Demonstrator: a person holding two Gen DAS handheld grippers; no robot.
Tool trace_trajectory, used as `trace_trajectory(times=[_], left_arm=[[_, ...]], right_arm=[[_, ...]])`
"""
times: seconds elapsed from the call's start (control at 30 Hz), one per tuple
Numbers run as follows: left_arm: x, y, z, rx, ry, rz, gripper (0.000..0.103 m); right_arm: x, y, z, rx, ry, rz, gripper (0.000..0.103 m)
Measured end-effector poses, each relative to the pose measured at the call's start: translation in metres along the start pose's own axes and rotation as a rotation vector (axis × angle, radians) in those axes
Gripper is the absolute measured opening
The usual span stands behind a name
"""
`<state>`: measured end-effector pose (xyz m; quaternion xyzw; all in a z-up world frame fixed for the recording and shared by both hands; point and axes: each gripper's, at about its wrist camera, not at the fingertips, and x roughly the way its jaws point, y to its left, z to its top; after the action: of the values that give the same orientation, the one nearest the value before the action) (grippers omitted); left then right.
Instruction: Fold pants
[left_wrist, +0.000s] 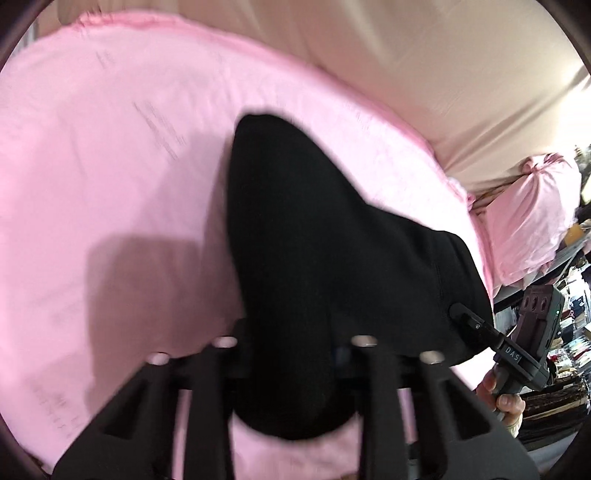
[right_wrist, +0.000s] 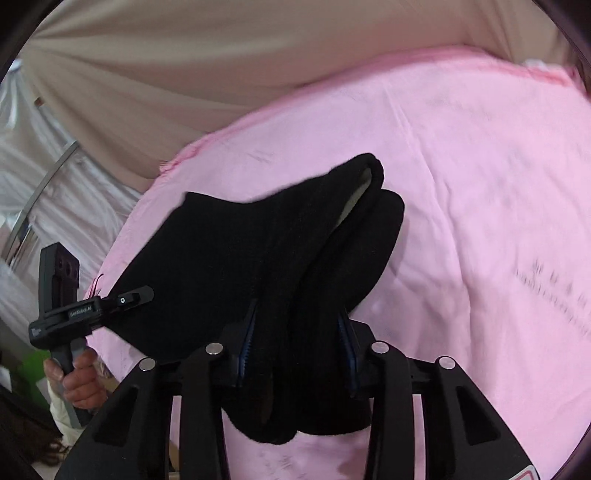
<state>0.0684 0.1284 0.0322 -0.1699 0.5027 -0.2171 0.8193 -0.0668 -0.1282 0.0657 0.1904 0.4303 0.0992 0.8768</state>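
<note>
1. Your left gripper (left_wrist: 291, 354) clamps one end of the black pants (left_wrist: 314, 240), which are lifted above the pink sheet (left_wrist: 110, 147).
2. The pants' long axis spans both hands, sagging ahead toward the sheet.
3. Your right gripper (right_wrist: 295, 354) grips the other end; neither hand is nearer.

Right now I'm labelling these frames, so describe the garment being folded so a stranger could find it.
Start at the pink sheet covering the bed. Above it hang the black pants, the only dark fabric there, bunched and gripped by both the right gripper and left gripper.
</note>
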Motion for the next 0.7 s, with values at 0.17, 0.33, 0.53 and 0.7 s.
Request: trace_trajectory(times=[0.17,0.33,0.53,0.7], left_arm=[[-0.002,0.015,-0.024,0.018,0.055,0.047,0.033],[-0.012,0.008,-0.027,0.001,-0.018,0.115,0.051],[-0.04,-0.048,0.003,0.181,-0.244,0.23,0.071],[0.047,-0.036,0.043,0.161,-0.09,0.32,0.071]], right_arm=[[0.021,-0.011,-0.023,-0.023,0.102,-0.077,0.052],[-0.001,-0.031,-0.022,0.123,0.051,-0.049,0.059],[-0.021,0.013,0.027,-0.064,-0.094,-0.093,0.0],[0.059,0.022,0.051,-0.204,0.047,-0.215,0.0]])
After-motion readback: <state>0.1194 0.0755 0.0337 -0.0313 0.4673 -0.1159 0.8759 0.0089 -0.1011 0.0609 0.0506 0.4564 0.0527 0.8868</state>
